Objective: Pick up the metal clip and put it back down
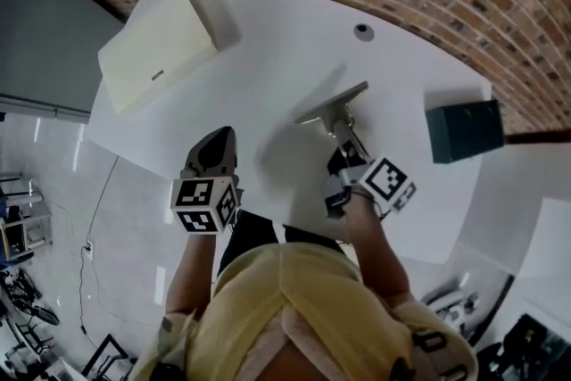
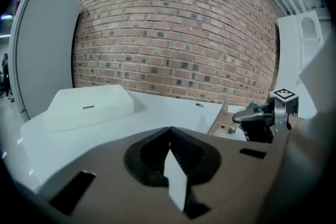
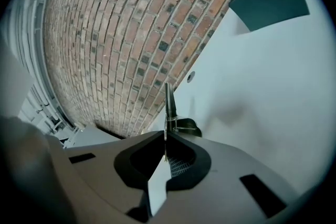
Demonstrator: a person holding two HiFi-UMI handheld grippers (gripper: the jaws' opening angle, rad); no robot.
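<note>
My right gripper (image 1: 341,136) is shut on the metal clip (image 1: 332,103), a flat grey plate with a wire handle, near the middle of the white table (image 1: 268,22). The clip looks raised a little, with its shadow on the tabletop beside it. In the right gripper view the clip (image 3: 169,105) stands edge-on, straight out of the shut jaws of my right gripper (image 3: 165,136). My left gripper (image 1: 219,140) hovers shut and empty near the table's front edge, left of the clip. From the left gripper (image 2: 169,131) view, the clip (image 2: 224,122) is at the right.
A cream flat box (image 1: 156,49) lies at the table's back left. A dark green box (image 1: 464,131) stands at the right edge. A small round grey fitting (image 1: 363,32) sits near the brick wall. The person's body is close to the front edge.
</note>
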